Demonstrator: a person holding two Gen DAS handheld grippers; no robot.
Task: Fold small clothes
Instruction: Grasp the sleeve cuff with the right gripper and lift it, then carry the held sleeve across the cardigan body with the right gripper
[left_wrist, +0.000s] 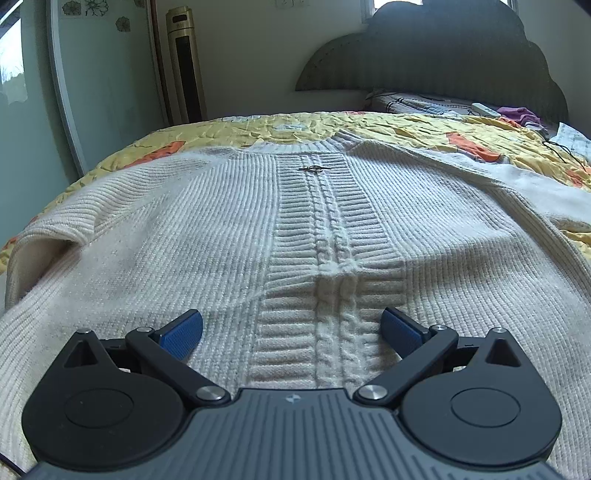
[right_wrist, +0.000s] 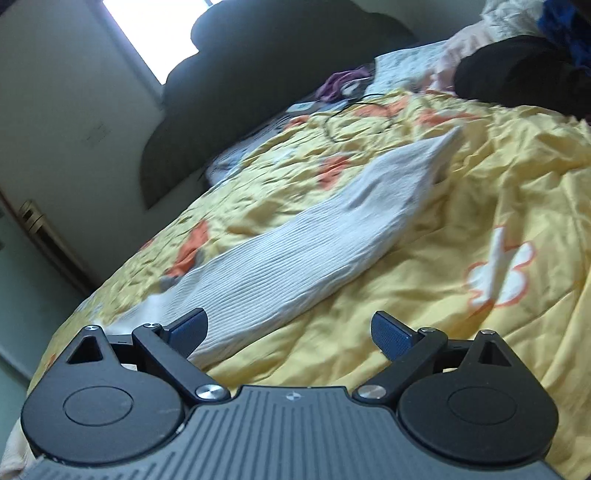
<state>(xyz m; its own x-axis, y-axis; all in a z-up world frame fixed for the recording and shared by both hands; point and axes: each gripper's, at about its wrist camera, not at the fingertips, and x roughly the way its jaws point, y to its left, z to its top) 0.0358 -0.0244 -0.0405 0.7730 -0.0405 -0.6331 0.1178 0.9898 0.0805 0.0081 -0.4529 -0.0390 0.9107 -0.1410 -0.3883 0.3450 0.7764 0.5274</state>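
Note:
A cream cable-knit sweater lies spread flat on the bed, collar toward the headboard. A small metal ring pull sits near its neck. My left gripper is open and empty, low over the sweater's lower middle, straddling the cable band. In the right wrist view one sweater sleeve stretches out over the yellow bedspread. My right gripper is open and empty, just above the sleeve's near end, its left fingertip over the knit.
The yellow quilt with orange and white flowers covers the bed. A grey scalloped headboard stands behind. A black cable, purple cloth and a dark bundle lie near the pillows. A tower fan stands by the wall.

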